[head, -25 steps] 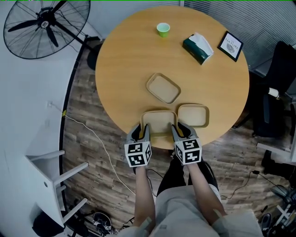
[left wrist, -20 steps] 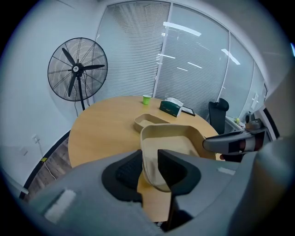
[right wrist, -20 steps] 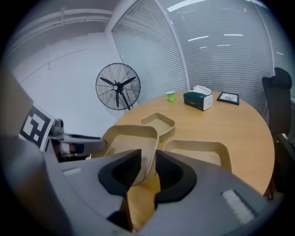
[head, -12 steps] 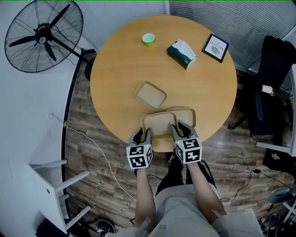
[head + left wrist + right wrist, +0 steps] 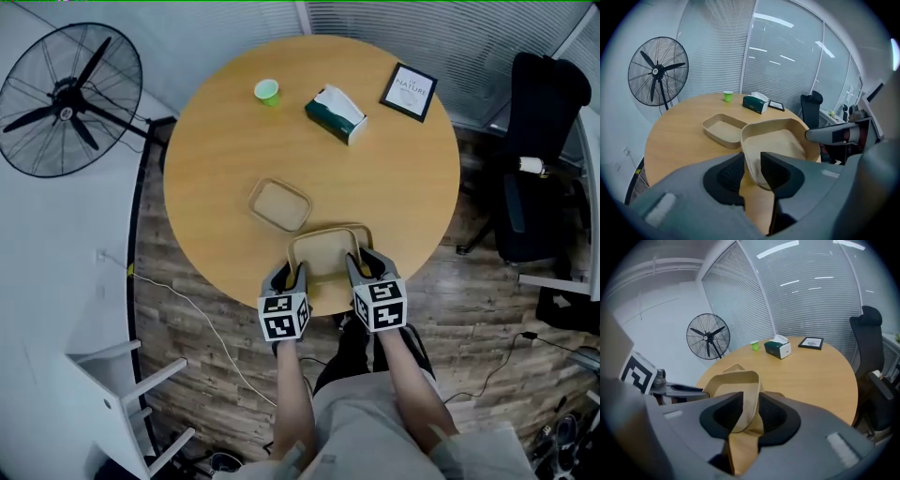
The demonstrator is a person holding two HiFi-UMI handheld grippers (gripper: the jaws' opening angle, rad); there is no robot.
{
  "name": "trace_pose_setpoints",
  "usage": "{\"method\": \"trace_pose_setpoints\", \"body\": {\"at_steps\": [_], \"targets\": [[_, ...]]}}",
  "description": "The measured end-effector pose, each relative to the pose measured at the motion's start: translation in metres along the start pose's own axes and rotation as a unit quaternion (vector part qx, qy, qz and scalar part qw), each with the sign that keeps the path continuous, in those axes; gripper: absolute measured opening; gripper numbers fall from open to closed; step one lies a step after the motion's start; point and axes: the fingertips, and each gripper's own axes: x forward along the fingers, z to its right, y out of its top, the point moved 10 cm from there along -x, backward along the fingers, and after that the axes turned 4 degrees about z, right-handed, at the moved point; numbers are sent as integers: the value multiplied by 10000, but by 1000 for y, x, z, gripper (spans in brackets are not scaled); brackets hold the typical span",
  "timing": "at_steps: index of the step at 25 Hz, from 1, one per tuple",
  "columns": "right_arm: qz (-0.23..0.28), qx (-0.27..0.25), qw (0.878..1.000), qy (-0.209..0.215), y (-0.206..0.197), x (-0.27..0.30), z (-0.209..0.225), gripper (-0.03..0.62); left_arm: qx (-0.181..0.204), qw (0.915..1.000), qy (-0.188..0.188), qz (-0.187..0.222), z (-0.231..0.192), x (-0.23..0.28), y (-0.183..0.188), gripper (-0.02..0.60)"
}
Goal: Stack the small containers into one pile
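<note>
**Dual-Gripper Hold on Beige Container**

Pinched between pads of left gripper [image 5: 751, 159]: left rim wall of beige container [image 5: 328, 251]. Pinched between pads of right gripper [image 5: 750, 404]: opposite wall. Held at near edge of round table [image 5: 394, 178]. Near it, on tabletop: second container [image 5: 279, 204]. Farther off: green cup [image 5: 267, 90], tissue box [image 5: 335, 114], framed card [image 5: 409, 91] lettered "NATURE".

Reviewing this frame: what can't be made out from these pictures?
1. Head view: the held container covers the table beneath it; anything lying there is hidden.
2. The green cup: too small in every view to show its contents.
3. The framed card: its fine print is too small to read.
</note>
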Motion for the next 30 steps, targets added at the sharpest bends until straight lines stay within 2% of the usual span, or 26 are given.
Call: {"method": "trace_pose_setpoints", "body": {"at_steps": [10,22,30], "targets": [[-144,202,9996,-138,-8,-2,41,103,159,9994,-130,-288,29,33,2,116],[-354,227,9991,-55,-19,7,55,110,178,9982,-88,-562,34,51,-5,117],[-458,180,9988,25,-21,11,55,117,176,9980,-15,-602,32,52,-7,117]]}}
